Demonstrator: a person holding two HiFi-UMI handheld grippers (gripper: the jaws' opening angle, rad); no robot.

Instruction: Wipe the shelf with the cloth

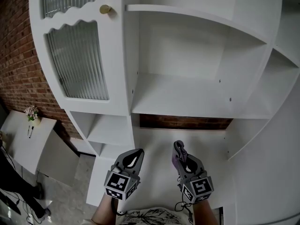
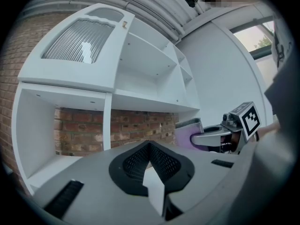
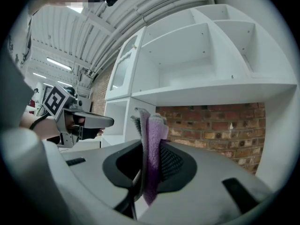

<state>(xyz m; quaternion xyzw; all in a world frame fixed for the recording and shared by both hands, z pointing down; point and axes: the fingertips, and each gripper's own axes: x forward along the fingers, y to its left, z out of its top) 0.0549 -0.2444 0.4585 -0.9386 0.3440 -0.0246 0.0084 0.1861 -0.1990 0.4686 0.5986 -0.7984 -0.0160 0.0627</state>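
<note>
Holding the cloth [image 3: 152, 146] pinched in my right gripper [image 1: 178, 146], its folds poking up past the jaw tips, I judge wiping not yet begun: it hangs below the shelf [image 1: 187, 108] front edge, apart from it. Next I must lift it and press it flat on the board. My left gripper [image 1: 140, 151] is clenched on nothing

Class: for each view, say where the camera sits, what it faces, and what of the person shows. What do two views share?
Head view: on the head, steeply down at the white shelf unit; forearms, left gripper, right gripper show.
Left gripper view: along its own shut jaws toward the brick wall; right gripper at right.
Right gripper view: along jaws shut on the purple cloth; left gripper at left.
Shared: both gripper views show the brick wall.
</note>
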